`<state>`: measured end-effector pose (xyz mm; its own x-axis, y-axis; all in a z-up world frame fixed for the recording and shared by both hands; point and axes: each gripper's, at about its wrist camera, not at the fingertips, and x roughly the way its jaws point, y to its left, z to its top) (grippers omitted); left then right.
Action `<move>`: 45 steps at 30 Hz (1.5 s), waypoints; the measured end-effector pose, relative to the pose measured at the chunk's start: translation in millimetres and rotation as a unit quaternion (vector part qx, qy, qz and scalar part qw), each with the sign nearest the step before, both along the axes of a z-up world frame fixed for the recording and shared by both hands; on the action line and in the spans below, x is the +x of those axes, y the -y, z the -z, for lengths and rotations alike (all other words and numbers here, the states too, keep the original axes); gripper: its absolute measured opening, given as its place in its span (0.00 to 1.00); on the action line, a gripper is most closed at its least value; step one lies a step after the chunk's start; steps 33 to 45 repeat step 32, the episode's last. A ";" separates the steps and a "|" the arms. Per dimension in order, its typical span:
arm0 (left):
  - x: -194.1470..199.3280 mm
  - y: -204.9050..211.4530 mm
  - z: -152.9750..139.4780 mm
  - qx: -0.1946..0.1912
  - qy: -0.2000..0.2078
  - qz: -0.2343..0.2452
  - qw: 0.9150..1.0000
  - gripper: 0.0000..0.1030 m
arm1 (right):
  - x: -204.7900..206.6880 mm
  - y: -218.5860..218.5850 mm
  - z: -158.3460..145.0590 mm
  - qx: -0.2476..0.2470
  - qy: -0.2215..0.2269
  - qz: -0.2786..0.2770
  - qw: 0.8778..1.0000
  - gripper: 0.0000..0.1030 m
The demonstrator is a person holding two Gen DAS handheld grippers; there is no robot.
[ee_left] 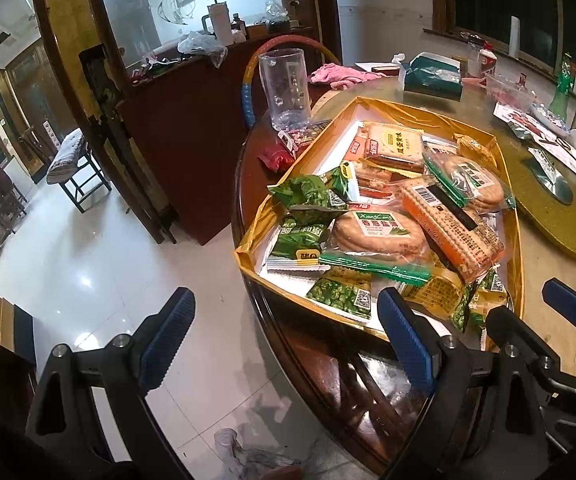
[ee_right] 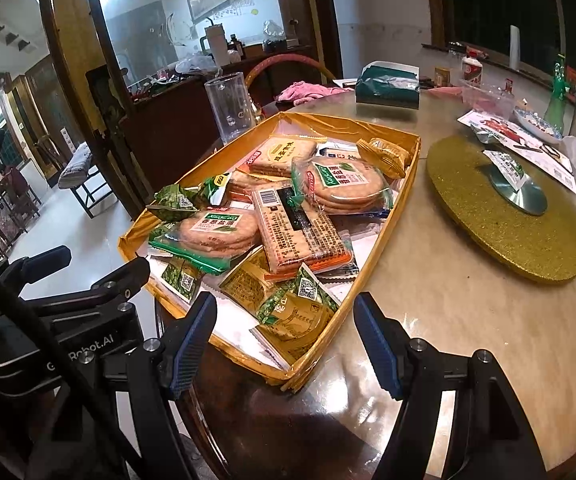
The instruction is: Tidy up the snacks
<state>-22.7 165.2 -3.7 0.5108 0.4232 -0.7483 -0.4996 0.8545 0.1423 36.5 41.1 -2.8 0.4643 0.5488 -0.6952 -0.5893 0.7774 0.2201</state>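
**Both grippers spread at the snack tray**

My left gripper [ee_left: 288,340] hangs wide open, holding nothing, one pad out over the floor and the other at the table's edge. My right gripper [ee_right: 284,340] is spread too, empty, straddling the near corner of the gold tray [ee_right: 387,216]. The snacks sit heaped in that tray: round cracker packs [ee_right: 220,228], a long biscuit pack [ee_right: 299,232], green pea packets [ee_left: 307,196]. Only my left view catches the red packet [ee_left: 276,158] outside the tray by the clear pitcher [ee_left: 286,88]; only my right shows the whole gold turntable [ee_right: 507,216].
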 end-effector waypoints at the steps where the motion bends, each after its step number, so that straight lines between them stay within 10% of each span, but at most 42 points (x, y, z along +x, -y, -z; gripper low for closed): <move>1: -0.4 -0.2 0.2 0.000 0.000 0.000 1.000 0.90 | -0.1 0.0 0.0 0.000 0.000 0.000 1.000 0.69; 45: -5.8 0.3 -5.6 0.007 0.011 0.004 1.000 0.90 | -6.4 -0.6 -3.2 -0.001 0.002 0.008 1.000 0.69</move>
